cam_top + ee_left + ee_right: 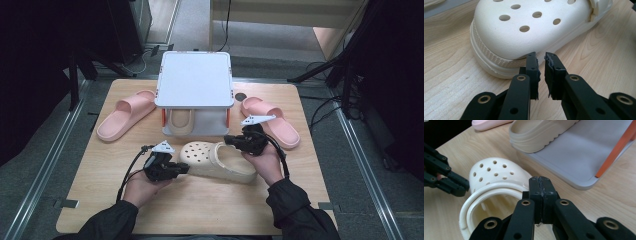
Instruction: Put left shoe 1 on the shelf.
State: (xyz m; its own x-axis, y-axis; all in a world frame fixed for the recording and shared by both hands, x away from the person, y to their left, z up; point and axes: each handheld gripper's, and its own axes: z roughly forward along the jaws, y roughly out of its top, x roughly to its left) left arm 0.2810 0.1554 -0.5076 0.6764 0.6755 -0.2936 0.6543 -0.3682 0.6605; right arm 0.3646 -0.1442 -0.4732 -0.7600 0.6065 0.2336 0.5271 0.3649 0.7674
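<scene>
Clog: cream perforated clog (217,160) lies on its sole on the wooden table (200,210), just in front of the grey shelf rack (195,80).
Left gripper (184,169): at the clog's toe; jaws nearly together with a narrow gap, nothing between them, tips just beside the sole rim, contact unclear.
Right gripper (231,140): jaws clenched flat together, nothing gripped, above the heel opening.
Rack: a second cream shoe (541,135) on its lower tray.
Flanks: pink slides left (125,114) and right (272,120).

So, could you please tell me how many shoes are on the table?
4: pink slide left of the rack, pink slide right of it, beige slide on its lower shelf, cream clog in front. Others may be hidden.
</scene>
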